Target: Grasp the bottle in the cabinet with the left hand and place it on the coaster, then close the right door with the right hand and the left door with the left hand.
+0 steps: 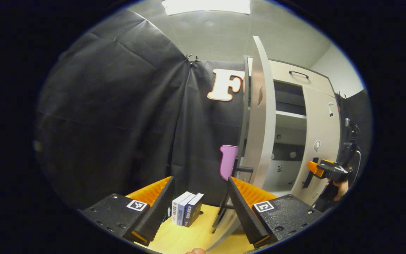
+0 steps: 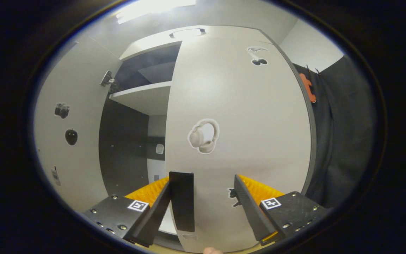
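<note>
The right door (image 2: 245, 120) stands close in front of the right gripper (image 2: 203, 204), its dark handle (image 2: 182, 201) just inside the gripper's left finger — fingers spread, pinching nothing. In the left gripper view the left door (image 1: 261, 116) stands ajar, edge-on, just beyond the spread left gripper (image 1: 201, 208), not touching. A few books (image 1: 187, 209) stand on the bench (image 1: 189, 236) below; the bottle's whereabouts cannot be told.
</note>
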Demonstrator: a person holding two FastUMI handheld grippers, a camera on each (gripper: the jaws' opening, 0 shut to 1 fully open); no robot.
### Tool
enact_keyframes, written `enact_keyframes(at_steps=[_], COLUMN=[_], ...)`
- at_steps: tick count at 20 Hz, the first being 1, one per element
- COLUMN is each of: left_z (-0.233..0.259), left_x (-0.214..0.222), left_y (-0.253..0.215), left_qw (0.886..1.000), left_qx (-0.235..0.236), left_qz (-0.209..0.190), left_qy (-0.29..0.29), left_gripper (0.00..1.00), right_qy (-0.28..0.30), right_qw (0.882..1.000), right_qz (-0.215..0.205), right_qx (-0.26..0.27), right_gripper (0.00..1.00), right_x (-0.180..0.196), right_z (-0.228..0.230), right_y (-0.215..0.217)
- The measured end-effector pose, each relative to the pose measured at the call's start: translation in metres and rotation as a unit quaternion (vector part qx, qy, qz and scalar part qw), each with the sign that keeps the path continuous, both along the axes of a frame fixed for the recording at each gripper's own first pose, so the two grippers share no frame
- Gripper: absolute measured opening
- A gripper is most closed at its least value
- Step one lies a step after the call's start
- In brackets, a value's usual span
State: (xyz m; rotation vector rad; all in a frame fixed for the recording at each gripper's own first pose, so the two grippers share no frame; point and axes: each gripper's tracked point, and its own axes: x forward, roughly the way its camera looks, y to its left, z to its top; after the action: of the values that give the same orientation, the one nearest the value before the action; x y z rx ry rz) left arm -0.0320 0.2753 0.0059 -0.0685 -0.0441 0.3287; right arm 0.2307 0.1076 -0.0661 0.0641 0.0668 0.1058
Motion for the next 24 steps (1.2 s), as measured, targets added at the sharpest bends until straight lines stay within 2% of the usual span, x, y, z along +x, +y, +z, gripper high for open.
enact_keyframes(at_steps=[3,4,5,6,7,8,9,11,12,13,14,15,19,24], left_z=[0.010,0.012,0.013,0.013,0.014,0.013,0.011,0.011,0.011,0.011,0.009,0.008,0.006,0.001], left_x=[0.012,0.015,0.015,0.018,0.020,0.023,0.027,0.034,0.036,0.034,0.031,0.029,0.042,0.054], left_y=[-0.009,-0.007,-0.007,-0.010,-0.014,-0.016,-0.018,-0.020,-0.024,-0.032,-0.043,-0.052,-0.083,-0.108], left_qw=[0.999,0.999,0.999,0.999,0.998,0.997,0.997,0.996,0.995,0.995,0.994,0.993,0.986,0.981], left_qx=[0.014,0.023,0.030,0.031,0.029,0.025,0.022,0.021,0.023,0.024,0.022,0.020,0.017,0.001], left_qz=[-0.028,-0.028,-0.032,-0.042,-0.055,-0.068,-0.078,-0.086,-0.092,-0.099,-0.108,-0.120,-0.163,-0.196], left_qy=[-0.008,-0.006,-0.004,-0.002,0.003,0.006,0.007,0.008,0.008,0.009,0.010,0.010,0.010,0.009], left_gripper=[0.94,0.88,0.93,0.94,0.88,0.87,0.92,0.90,0.84,0.84,0.90,0.90,0.90,0.90], right_qy=[0.000,0.001,0.001,0.001,0.003,0.005,0.007,0.001,-0.006,-0.016,-0.025,-0.030,-0.022,-0.011], right_qw=[1.000,1.000,1.000,1.000,1.000,1.000,0.999,0.999,0.999,0.999,0.999,0.999,0.999,0.999], right_qz=[0.001,0.002,0.005,0.011,0.018,0.023,0.026,0.028,0.024,0.017,0.012,0.009,-0.012,-0.048], right_qx=[0.000,-0.001,0.000,0.003,0.010,0.020,0.031,0.035,0.030,0.023,0.018,0.016,0.026,0.019], right_gripper=[0.97,0.97,1.00,1.00,1.00,1.00,1.00,1.00,1.00,1.00,1.00,0.97,1.00,1.00], right_x=[0.000,-0.001,-0.001,-0.001,-0.002,-0.003,-0.007,-0.016,-0.021,-0.024,-0.028,-0.032,-0.045,-0.063], right_z=[0.000,0.000,0.000,-0.001,-0.001,-0.001,0.001,0.006,0.010,0.016,0.022,0.026,0.029,0.025], right_y=[0.000,0.000,0.000,0.001,0.002,0.001,0.001,-0.001,-0.004,-0.009,-0.015,-0.021,-0.051,-0.097])
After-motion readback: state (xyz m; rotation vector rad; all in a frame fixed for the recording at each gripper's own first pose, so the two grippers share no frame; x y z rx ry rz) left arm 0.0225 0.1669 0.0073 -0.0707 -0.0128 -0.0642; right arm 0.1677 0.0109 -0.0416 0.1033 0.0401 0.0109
